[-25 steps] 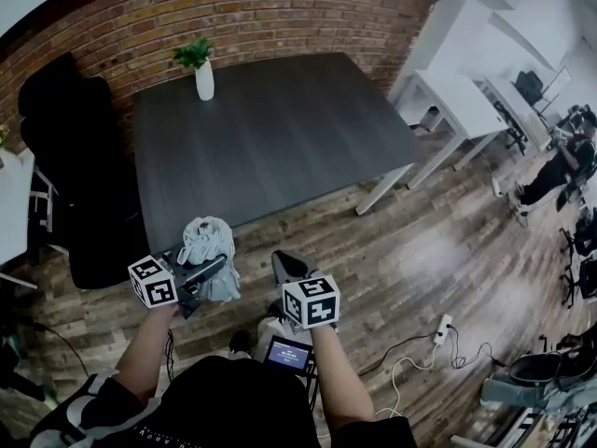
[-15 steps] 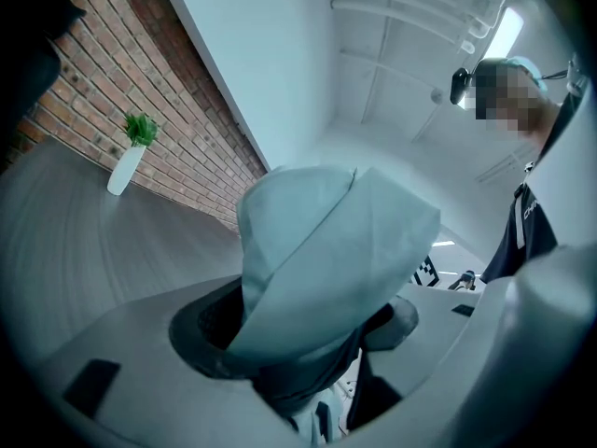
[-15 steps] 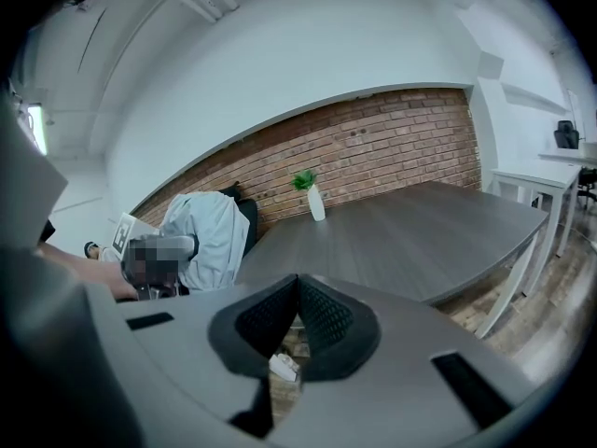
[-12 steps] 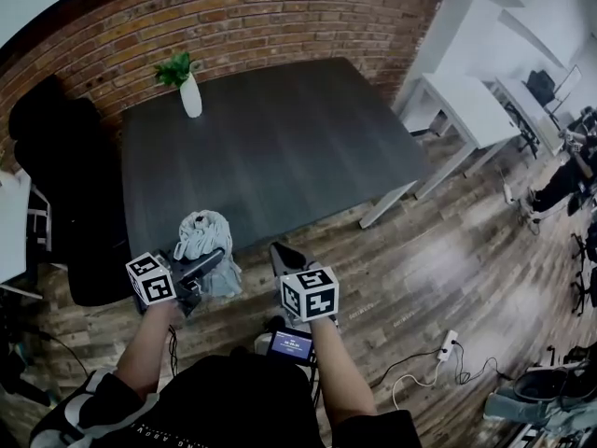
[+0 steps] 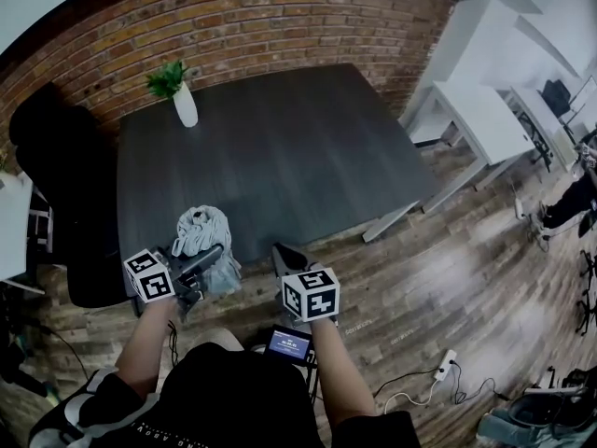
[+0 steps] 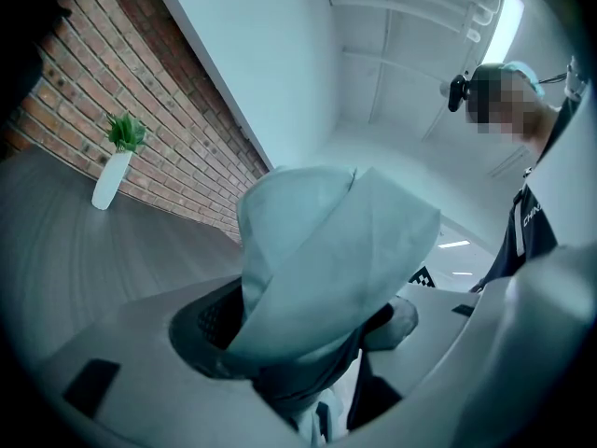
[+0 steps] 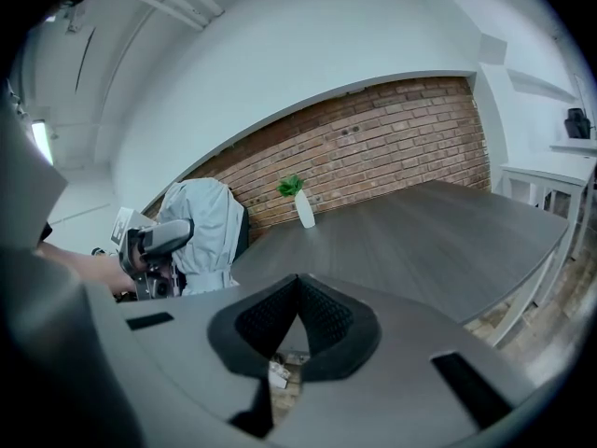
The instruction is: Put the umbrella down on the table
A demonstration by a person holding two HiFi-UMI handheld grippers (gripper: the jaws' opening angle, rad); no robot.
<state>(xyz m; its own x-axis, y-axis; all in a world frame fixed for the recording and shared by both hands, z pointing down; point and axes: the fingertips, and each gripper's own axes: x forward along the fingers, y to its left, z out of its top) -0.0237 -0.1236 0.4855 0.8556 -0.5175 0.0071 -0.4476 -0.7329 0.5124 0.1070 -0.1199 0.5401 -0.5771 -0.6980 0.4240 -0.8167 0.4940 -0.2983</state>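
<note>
Nearly level, the left gripper [image 5: 200,267] grips the umbrella [image 5: 203,230].

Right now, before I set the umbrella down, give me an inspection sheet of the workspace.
Surface: dark table; only a vase stands on it.
Job's things: folded grey umbrella, held at the table's near edge, not yet down.
Clutter: white vase with plant, far left corner.
Grippers: left gripper shut on the umbrella; right gripper shut, empty.
Cables: power strip and white cable on the floor, right of the person.
Surroundings: brick wall, black chair, white desks.
</note>
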